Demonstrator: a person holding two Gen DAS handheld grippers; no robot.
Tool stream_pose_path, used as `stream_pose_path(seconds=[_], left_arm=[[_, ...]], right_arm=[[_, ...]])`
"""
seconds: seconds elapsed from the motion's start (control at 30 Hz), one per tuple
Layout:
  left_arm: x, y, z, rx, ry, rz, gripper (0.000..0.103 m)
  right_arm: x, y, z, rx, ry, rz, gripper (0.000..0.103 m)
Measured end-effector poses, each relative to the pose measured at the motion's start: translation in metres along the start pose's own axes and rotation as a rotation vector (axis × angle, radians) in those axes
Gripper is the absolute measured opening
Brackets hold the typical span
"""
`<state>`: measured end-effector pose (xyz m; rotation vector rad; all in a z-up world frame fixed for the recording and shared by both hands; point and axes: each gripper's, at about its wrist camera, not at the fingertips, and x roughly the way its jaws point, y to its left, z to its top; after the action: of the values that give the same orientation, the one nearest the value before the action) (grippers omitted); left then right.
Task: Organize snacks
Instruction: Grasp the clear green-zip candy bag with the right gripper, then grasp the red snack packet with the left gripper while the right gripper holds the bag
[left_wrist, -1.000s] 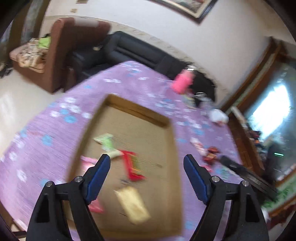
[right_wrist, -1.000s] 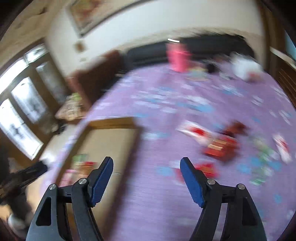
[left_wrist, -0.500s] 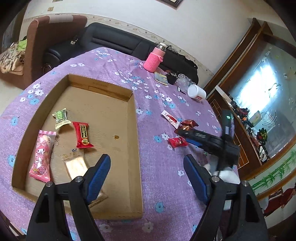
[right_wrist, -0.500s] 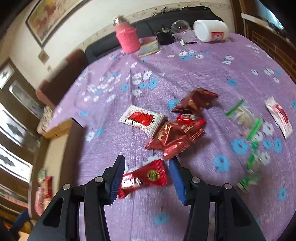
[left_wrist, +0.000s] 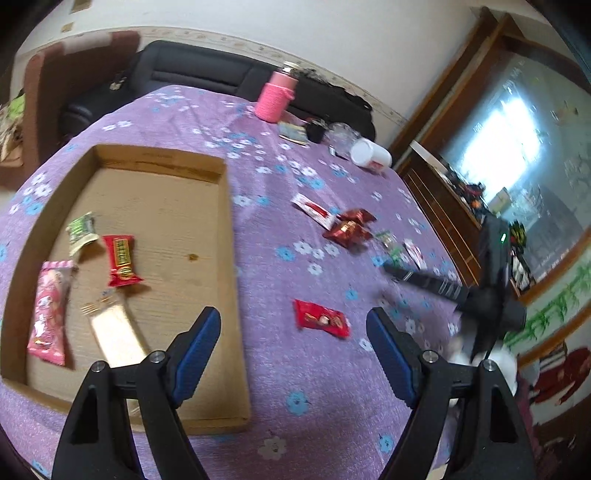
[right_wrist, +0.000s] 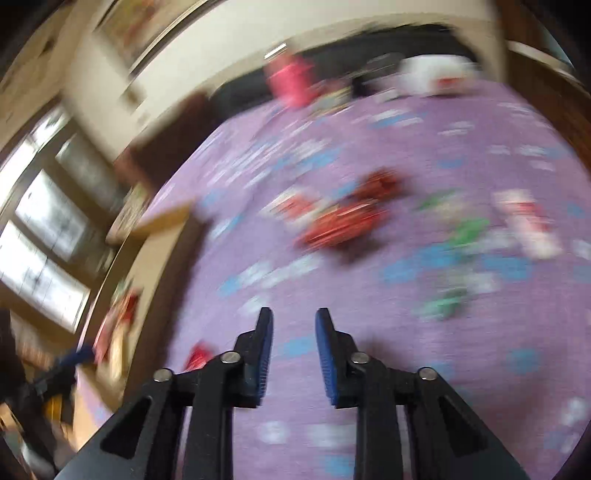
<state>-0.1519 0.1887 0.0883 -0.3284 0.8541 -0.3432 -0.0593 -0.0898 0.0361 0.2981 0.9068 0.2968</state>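
The purple flowered table (left_wrist: 280, 373) lay bare between the cardboard tray (left_wrist: 236, 332) at 9 o'clock and the loose snacks. Four packets sat in the tray: pink (left_wrist: 50, 310), pale (left_wrist: 114, 332), red (left_wrist: 120, 260), green (left_wrist: 81, 230). The left gripper (left_wrist: 293, 350) hung wide open and empty over a flat red packet (left_wrist: 320, 318), which half a second earlier lay between the right gripper's jaws. The right gripper (right_wrist: 293, 354) had since lifted clear, its jaws narrowed to a small gap, holding nothing; its view was blurred, the dark red pile (right_wrist: 347, 218) at 12 o'clock
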Motion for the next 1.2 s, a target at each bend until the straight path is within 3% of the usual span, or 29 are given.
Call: stream_pose_path(seconds=[0.07, 0.13, 0.3, 0.47, 0.53, 0.57, 0.93, 1.1, 1.2], left_arm=[[0.005, -0.010, -0.003, 0.040, 0.009, -0.007, 0.081], [0.012, -0.020, -0.006, 0.077, 0.026, -0.012, 0.081], [0.029, -0.039, -0.015, 0.133, 0.071, -0.006, 0.080], [0.039, -0.053, -0.019, 0.188, 0.095, 0.007, 0.080], [0.046, -0.057, -0.020, 0.196, 0.111, 0.017, 0.080], [0.050, -0.058, -0.021, 0.197, 0.119, 0.022, 0.080], [0.101, -0.063, -0.009, 0.194, 0.162, 0.143, 0.080], [0.119, -0.065, 0.005, 0.239, 0.112, 0.220, 0.080], [0.138, -0.056, 0.003, 0.174, 0.234, 0.163, 0.080]], right_arm=[[-0.011, -0.030, 0.005, 0.068, -0.037, -0.087, 0.041], [-0.013, -0.050, 0.005, 0.117, -0.042, -0.103, 0.042], [0.005, -0.068, 0.006, 0.170, -0.025, -0.138, 0.044], [0.024, -0.062, 0.011, 0.154, -0.033, -0.197, 0.044], [0.027, -0.058, 0.013, 0.133, -0.037, -0.230, 0.036], [0.027, -0.060, 0.013, 0.130, -0.033, -0.241, 0.021], [0.002, -0.083, -0.011, 0.207, -0.109, -0.077, 0.021], [0.003, -0.085, -0.011, 0.216, -0.110, -0.050, 0.021], [0.003, -0.086, -0.011, 0.220, -0.110, -0.035, 0.021]])
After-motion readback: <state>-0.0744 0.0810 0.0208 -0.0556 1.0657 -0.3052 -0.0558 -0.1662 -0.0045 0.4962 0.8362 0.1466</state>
